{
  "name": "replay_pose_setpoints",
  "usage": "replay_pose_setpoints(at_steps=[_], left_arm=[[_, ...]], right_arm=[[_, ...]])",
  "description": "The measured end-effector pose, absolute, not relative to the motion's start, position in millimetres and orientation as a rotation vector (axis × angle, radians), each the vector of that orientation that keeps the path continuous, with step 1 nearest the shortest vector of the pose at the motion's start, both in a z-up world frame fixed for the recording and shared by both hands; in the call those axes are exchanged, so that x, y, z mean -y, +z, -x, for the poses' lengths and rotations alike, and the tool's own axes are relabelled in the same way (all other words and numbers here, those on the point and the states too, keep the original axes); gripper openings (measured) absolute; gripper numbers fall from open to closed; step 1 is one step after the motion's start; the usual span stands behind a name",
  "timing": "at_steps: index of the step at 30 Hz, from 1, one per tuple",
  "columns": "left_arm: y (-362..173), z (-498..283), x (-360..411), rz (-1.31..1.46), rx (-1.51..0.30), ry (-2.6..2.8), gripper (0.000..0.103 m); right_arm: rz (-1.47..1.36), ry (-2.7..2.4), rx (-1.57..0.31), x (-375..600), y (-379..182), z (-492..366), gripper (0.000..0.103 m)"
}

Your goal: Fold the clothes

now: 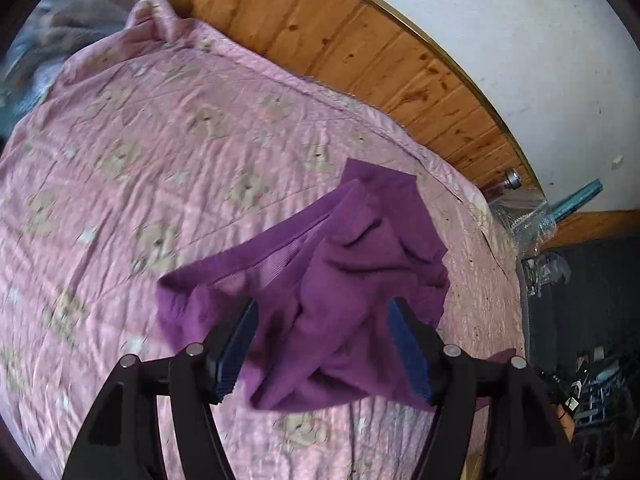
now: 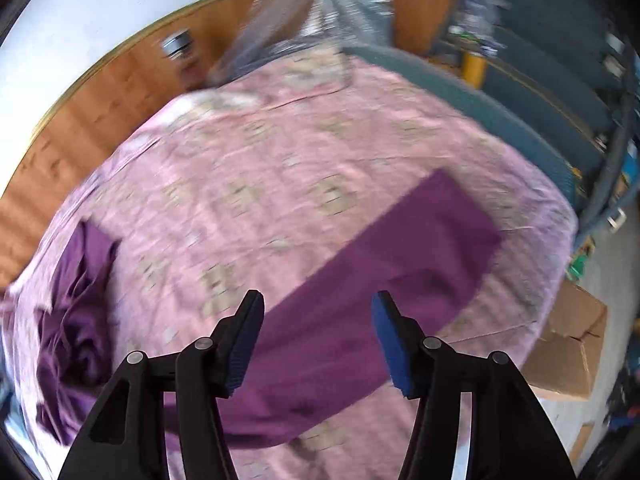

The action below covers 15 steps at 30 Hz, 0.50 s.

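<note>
A crumpled purple garment [image 1: 320, 280] lies on the pink patterned bedspread [image 1: 140, 152]. My left gripper [image 1: 322, 308] hovers open over its near part, blue pads either side of a fold, not closed on it. In the right wrist view a flat purple piece [image 2: 380, 280] stretches diagonally across the bedspread [image 2: 260, 168]. My right gripper [image 2: 318, 304] stands open above its near end. A bunched purple garment [image 2: 76, 312] lies at the left edge of that view. Both views are motion-blurred.
A wooden headboard [image 1: 360, 52] and white wall [image 1: 520, 40] run behind the bed. Clear plastic wrap and a metal-capped item [image 1: 512, 180] sit at the bed's corner. A cardboard box [image 2: 568, 344] stands on the floor to the right, with cluttered items [image 2: 540, 40] beyond.
</note>
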<state>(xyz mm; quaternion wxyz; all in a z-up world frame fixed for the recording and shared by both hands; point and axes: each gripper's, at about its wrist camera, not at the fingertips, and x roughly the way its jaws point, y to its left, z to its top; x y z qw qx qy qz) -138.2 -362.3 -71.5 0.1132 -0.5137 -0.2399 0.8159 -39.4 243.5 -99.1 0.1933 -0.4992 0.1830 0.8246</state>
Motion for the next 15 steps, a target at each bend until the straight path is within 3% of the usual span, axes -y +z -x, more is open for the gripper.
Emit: replay_pose_setpoints(at_steps=[4,10,11,12,15], left_arm=[[-105.9,223.5,319.2,1.603,0.614,2.312,0.069],[-161.0,280.0,276.2,1.726,0.613,2.199,0.066],[-164.6,280.0,276.2,1.712,0.626,2.205,0.054],[-165.8,277.6,278.9,1.706,0.643,2.204,0.006],[-141.7,243.7,302.3,1.605,0.708,2.249,0.001]], right_arm=[[1.536,2.370,-0.474,-199.1,-119.1,52.7,0.057],[1.708,2.375,-0.387,-169.3,-147.7,53.2,0.057],[1.721,2.367,-0.389,-171.3,-150.0,55.4,0.057],[1.731,2.362,-0.391,-173.3,-151.3,58.4,0.057],[1.732,2.399,-0.390,-178.1,-144.3,81.3,0.057]])
